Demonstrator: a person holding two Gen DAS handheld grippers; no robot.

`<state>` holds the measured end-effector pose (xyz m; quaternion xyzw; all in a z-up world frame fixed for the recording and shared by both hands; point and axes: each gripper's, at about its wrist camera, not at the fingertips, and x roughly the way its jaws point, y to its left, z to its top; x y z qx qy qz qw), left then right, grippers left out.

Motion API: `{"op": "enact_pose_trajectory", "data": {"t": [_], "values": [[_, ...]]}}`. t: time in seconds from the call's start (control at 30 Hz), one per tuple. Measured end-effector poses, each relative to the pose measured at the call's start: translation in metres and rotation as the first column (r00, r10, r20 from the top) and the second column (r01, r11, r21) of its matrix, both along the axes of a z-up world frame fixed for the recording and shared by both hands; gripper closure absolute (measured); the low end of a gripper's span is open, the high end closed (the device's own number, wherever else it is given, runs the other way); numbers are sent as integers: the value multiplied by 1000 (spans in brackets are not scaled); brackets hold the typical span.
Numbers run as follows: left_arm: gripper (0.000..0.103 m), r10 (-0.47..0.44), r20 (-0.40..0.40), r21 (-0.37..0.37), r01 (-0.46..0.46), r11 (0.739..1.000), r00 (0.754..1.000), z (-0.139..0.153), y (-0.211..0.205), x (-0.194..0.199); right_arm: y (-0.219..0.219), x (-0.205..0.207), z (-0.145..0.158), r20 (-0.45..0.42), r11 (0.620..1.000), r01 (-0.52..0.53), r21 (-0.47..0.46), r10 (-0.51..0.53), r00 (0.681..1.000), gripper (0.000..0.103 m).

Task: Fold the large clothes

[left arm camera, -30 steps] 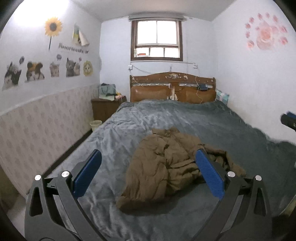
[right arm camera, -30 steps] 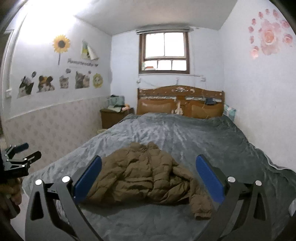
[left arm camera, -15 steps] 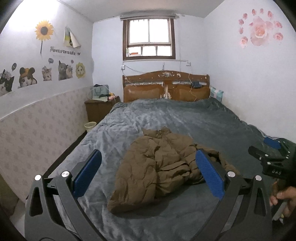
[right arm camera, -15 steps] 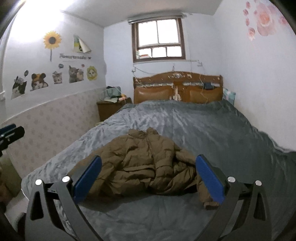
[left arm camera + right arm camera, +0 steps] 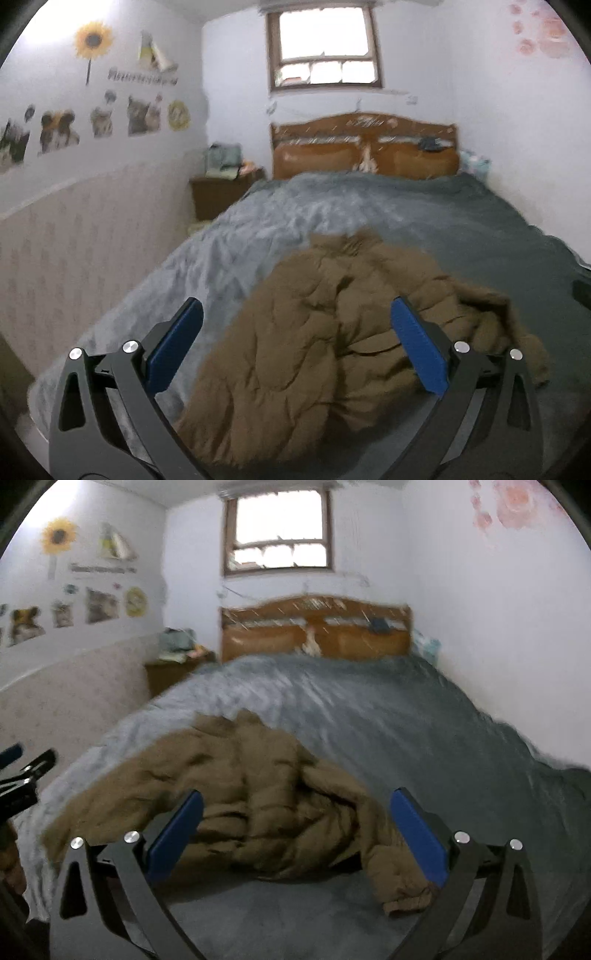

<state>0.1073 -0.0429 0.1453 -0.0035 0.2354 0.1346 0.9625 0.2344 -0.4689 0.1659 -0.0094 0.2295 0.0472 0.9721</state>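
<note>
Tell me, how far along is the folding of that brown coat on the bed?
Barely begun. Nothing looks folded: the brown puffer coat lies crumpled in a heap on the grey bedspread, one sleeve trailing off to the side. In hand: nothing; the left gripper and the right gripper both have jaws open above it. Left: spreading it flat and every fold.

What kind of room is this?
A bedroom, most likely. A big bed with a grey blanket and a wooden headboard fills it, a nightstand stands beside it, and a crumpled brown puffy jacket lies on the bed.
</note>
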Motion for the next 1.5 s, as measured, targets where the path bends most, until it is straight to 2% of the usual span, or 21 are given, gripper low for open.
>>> {"op": "enact_pose_trajectory", "data": {"t": [0.13, 0.2, 0.27, 0.33, 0.4, 0.53, 0.67, 0.7, 0.73, 0.77, 0.83, 0.87, 0.9, 0.93, 1.0, 1.17, 1.23, 1.33, 1.37, 1.47, 1.5], "values": [[3, 77, -97, -50, -83, 995, 992, -30, 38, 56, -10, 63, -23, -85, 998, 68, 16, -66, 994, 2], [3, 89, -92, -82, -97, 992, 992, -33, 49, 74, -14, 96, -27, -112, 998, 58, 37, -53, 992, 2], [3, 88, -69, -52, -92, 994, 994, -39, 49, 78, -15, 116, -32, -118, 999, 41, 31, -37, 992, 2], [3, 100, -96, 46, -96, 994, 990, -56, 43, 81, -17, 132, -52, -105, 998, 53, -39, -57, 993, 2], [3, 77, -150, 86, -64, 994, 986, -76, 42, 84, -19, 141, -76, -114, 994, 58, -94, -68, 991, 2], [3, 88, -285, 5, -91, 996, 954, -107, 67, 94, -34, 168, -135, -212, 981, 87, -175, -124, 969, 2], [4, 113, -330, 13, -115, 993, 937, -118, 81, 94, -59, 193, -169, -267, 951, 162, -263, -233, 935, 2], [11, 104, -340, -1, -111, 994, 935, -122, 81, 95, -64, 198, -174, -288, 950, 165, -265, -241, 927, 4], [22, 81, -359, -39, -102, 994, 930, -127, 85, 95, -70, 203, -181, -317, 953, 164, -255, -242, 917, 17], [29, 59, -381, -71, -93, 993, 923, -133, 87, 96, -78, 206, -191, -369, 967, 149, -208, -218, 904, 44], [62, 34, -412, -108, -86, 990, 910, -146, 90, 102, -87, 204, -197, -418, 983, 131, -125, -173, 892, 66], [69, 29, -422, -117, -86, 989, 906, -149, 91, 104, -88, 202, -199, -418, 985, 132, -110, -166, 893, 77], [82, 26, -423, -123, -86, 989, 906, -151, 91, 105, -90, 196, -195, -404, 985, 139, -100, -168, 899, 87], [95, 21, -419, -133, -85, 987, 908, -152, 90, 106, -95, 191, -190, -385, 982, 163, -95, -188, 904, 91], [103, 33, -407, -131, -94, 987, 913, -150, 87, 110, -116, 181, -178, -345, 975, 221, 4, -206, 915, 92], [103, 106, -358, -96, -150, 984, 927, -142, 90, 119, -166, 129, -131, -205, 910, 381, 161, -347, 915, 92], [103, 159, -340, -48, -185, 982, 927, -140, 93, 125, -194, 97, -109, -138, 853, 472, 223, -452, 881, 92], [103, 261, -303, 50, -259, 965, 916, -133, 100, 132, -243, 52, -87, -88, 711, 619, 334, -630, 771, 91], [103, 290, -284, 71, -282, 957, 914, -130, 103, 133, -256, 35, -82, -67, 655, 671, 348, -696, 715, 91], [103, 353, -197, 102, -339, 935, 915, -111, 113, 133, -275, 20, -83, -79, 566, 773, 286, -790, 608, 80], [103, 353, -175, 88, -342, 935, 919, -105, 113, 132, -278, 21, -88, -103, 555, 792, 256, -799, 593, 72]]}}
